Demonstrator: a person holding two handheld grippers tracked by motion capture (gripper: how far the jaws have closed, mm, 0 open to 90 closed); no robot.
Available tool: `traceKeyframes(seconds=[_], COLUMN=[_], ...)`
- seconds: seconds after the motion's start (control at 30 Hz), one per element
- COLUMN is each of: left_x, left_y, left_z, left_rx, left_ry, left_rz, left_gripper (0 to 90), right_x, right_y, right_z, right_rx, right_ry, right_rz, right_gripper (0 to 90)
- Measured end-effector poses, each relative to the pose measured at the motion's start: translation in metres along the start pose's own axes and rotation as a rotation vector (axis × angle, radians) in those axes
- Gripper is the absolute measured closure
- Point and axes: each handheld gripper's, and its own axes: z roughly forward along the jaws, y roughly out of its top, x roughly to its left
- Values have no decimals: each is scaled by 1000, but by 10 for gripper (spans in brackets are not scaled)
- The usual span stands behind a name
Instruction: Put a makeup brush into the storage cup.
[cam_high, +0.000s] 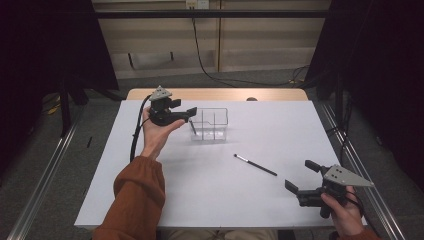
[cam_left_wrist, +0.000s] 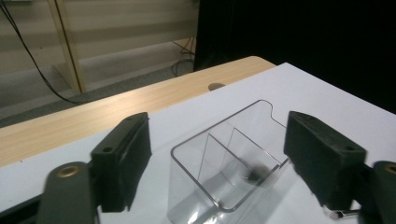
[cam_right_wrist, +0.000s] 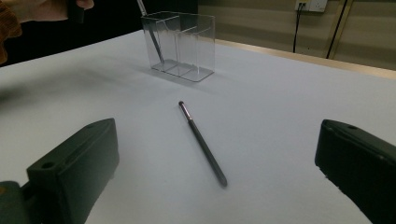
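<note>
A clear plastic box (cam_high: 210, 124) with dividers stands on the white table, back of centre. A thin dark pen (cam_high: 192, 126) leans upright in its left compartment; in the right gripper view the pen (cam_right_wrist: 151, 36) rests against the wall of the box (cam_right_wrist: 187, 46). My left gripper (cam_high: 191, 114) hovers over the box's left end, open, with nothing between its pads. Its own view looks down into the box (cam_left_wrist: 224, 163) through the left gripper (cam_left_wrist: 217, 121). A second dark pen (cam_high: 255, 165) lies flat in mid-table. My right gripper (cam_high: 301, 175) is open near the front right, facing that pen (cam_right_wrist: 203, 142).
The white tabletop (cam_high: 280, 130) ends in a wooden strip (cam_high: 220, 94) along the far edge. Dark curtains hang on both sides, and cables run over the floor behind. Metal rails flank the table left and right.
</note>
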Motion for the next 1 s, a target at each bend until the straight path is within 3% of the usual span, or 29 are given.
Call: traceKeyframes(seconds=[0.1,0.23,0.43,0.57,0.77,0.93,1.0], left_x=[0,0,0,-2,-1,-3,-6], left_y=[0,-1,-1,-1,-1,-1,-4], left_z=[0,-2,-8,-15,-24,-31,-35], left_rx=[-5,-14,-31,-25,-33,-75,-86], left_ry=[14,-5,-7,3,23,31,45], left_rz=[5,15,-6,25,36,36,72], left_gripper=[129,100,24,34,30,23,39], right_x=[0,0,0,0,0,0,-1], right_y=[0,0,0,0,0,0,0], right_z=[0,0,0,0,0,0,0], right_rx=[1,0,0,1,1,0,0], right_ry=[0,0,0,-1,-2,-3,-3], right_rz=[0,0,-1,-2,-1,1,1], right_gripper=[0,0,0,0,0,0,0])
